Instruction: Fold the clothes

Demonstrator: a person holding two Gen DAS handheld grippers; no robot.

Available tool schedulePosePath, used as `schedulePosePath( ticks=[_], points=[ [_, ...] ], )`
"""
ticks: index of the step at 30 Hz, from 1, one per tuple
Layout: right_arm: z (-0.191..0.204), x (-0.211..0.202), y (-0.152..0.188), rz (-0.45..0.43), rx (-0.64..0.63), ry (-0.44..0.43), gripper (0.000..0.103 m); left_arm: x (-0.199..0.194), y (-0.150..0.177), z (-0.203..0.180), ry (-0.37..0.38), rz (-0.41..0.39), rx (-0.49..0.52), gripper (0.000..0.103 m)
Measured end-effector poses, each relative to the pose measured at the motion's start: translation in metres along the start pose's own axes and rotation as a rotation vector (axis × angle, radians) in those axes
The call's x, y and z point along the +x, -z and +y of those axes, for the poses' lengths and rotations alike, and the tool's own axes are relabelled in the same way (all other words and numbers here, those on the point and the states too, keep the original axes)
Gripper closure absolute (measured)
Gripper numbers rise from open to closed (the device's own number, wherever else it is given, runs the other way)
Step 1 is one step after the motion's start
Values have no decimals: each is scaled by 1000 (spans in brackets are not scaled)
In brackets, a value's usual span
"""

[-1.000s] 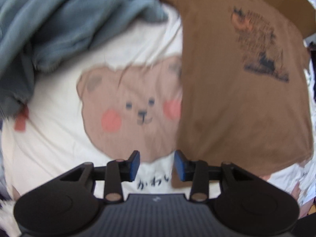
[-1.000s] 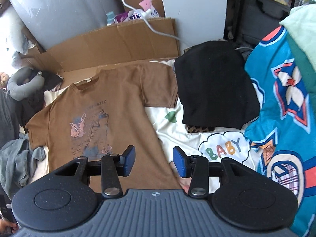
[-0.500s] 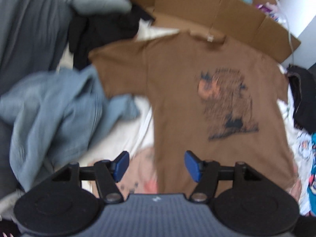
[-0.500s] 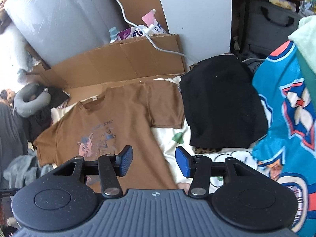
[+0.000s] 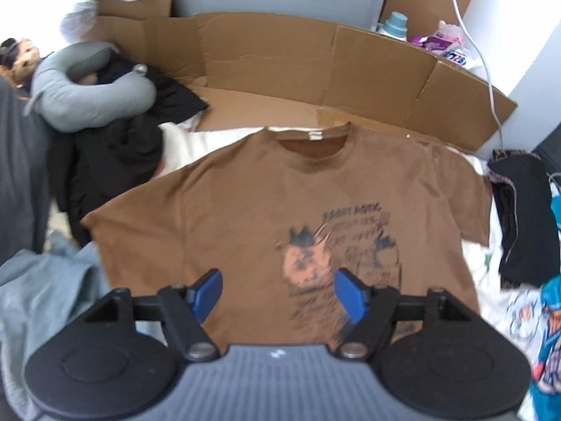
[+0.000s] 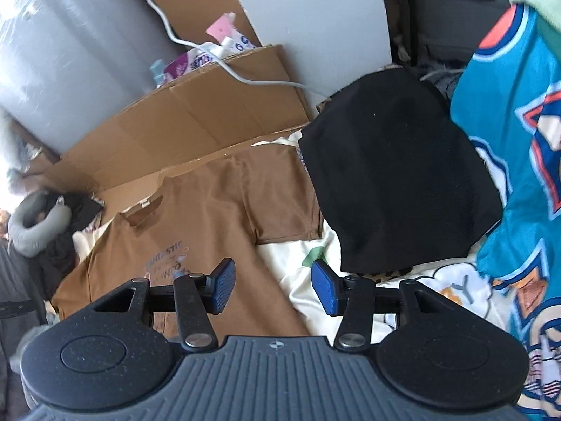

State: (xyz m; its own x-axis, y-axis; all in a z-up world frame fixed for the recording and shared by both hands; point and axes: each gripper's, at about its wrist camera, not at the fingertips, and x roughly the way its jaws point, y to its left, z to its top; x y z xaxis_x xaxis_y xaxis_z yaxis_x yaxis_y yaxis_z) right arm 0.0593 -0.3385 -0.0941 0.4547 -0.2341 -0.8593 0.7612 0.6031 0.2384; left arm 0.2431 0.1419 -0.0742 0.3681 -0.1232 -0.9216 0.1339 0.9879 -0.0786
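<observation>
A brown T-shirt [image 5: 245,210] with a printed graphic lies spread flat, front up, collar toward the cardboard. In the left wrist view my left gripper [image 5: 278,293] hovers above the shirt's lower middle, open, with nothing between its blue pads. The right wrist view shows the same brown T-shirt [image 6: 210,217] from its right side, sleeve laid out toward a black garment. There my right gripper [image 6: 273,287] stands open over the shirt's right edge and the white printed sheet [image 6: 350,256], empty.
Flattened cardboard [image 5: 315,80] walls the far side. A grey neck pillow [image 5: 87,91] on dark clothes sits far left, a blue-grey garment [image 5: 42,298] near left. A folded black garment [image 6: 396,168] and a teal patterned fabric [image 6: 519,147] lie right. A white cable [image 6: 210,66] hangs over the cardboard.
My left gripper has pulled back and tilted up from the bear-print sheet, its jaws opening wider; the whole shirt now shows. My right gripper shifted right and tilted up a little, staying open.
</observation>
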Motion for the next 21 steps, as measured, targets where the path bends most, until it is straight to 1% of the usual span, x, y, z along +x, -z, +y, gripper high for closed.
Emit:
schedulePosePath(
  ticks=[5, 7, 11, 14, 17, 18, 20, 21],
  points=[
    [-9, 29, 1, 4, 31, -42, 48, 43, -22, -41, 12, -5, 5, 30],
    [-12, 41, 2, -1, 31, -57, 48, 59, -26, -58, 15, -2, 31, 30],
    [-19, 67, 4, -11, 45, -60, 48, 91, -29, -88, 31, -2, 76, 30],
    [-28, 90, 5, -30, 73, -68, 48, 114, -30, -107, 57, -25, 94, 31],
    [-33, 115, 7, -47, 58, -79, 48, 140, -33, -125, 104, -49, 105, 35],
    [-37, 124, 7, -56, 63, -88, 48, 150, -34, -133, 119, -58, 121, 41],
    [-43, 141, 10, -73, 70, -99, 48, 167, -37, -151, 144, -84, 159, 48],
    [-46, 151, 12, -79, 70, -95, 49, 175, -38, -159, 158, -96, 177, 49]
  ],
)
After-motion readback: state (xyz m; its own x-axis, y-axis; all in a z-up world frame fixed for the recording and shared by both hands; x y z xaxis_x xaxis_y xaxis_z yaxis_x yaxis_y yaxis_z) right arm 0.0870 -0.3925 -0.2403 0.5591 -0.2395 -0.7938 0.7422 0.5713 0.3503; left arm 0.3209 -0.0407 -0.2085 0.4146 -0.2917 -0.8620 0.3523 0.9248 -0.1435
